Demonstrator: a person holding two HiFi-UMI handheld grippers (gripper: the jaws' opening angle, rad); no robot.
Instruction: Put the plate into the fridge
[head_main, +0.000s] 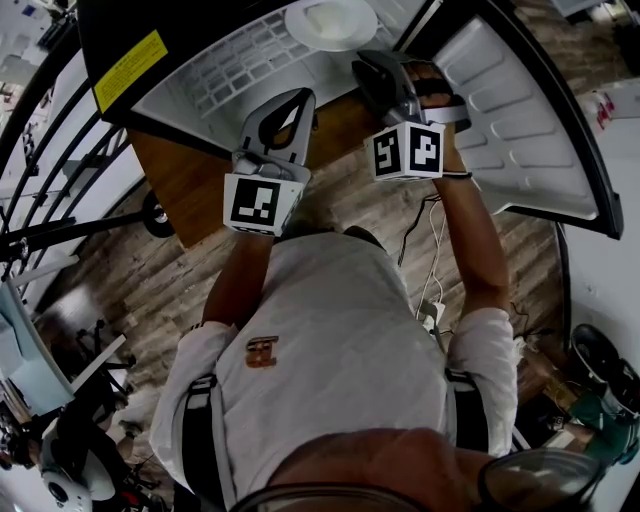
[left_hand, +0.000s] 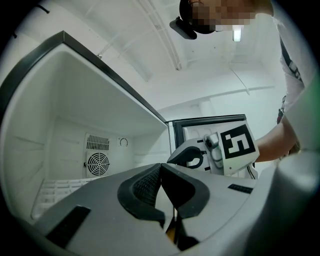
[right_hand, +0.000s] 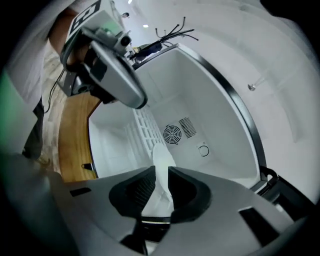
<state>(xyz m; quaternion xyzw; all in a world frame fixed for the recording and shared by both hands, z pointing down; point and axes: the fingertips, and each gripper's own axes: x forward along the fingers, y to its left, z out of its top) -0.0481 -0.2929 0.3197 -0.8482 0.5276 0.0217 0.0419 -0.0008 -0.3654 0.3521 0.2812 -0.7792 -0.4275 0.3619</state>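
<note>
Fridge (head_main: 530, 130) is wide open, white plate (head_main: 330, 20) far in over the wire shelf (head_main: 230, 70), rim pinched by the right gripper (right_hand: 161, 175), so I'd set it down flat before releasing; left gripper (left_hand: 161, 167) is closed on nothing.

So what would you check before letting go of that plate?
1. Door open: ok.
2. Plate inside the fridge, over the shelf: ok.
3. Plate resting flat on the shelf: cannot tell.
4. Right gripper closed on the plate's rim: ok.
5. Left gripper shut, empty, apart from the plate: ok.
</note>
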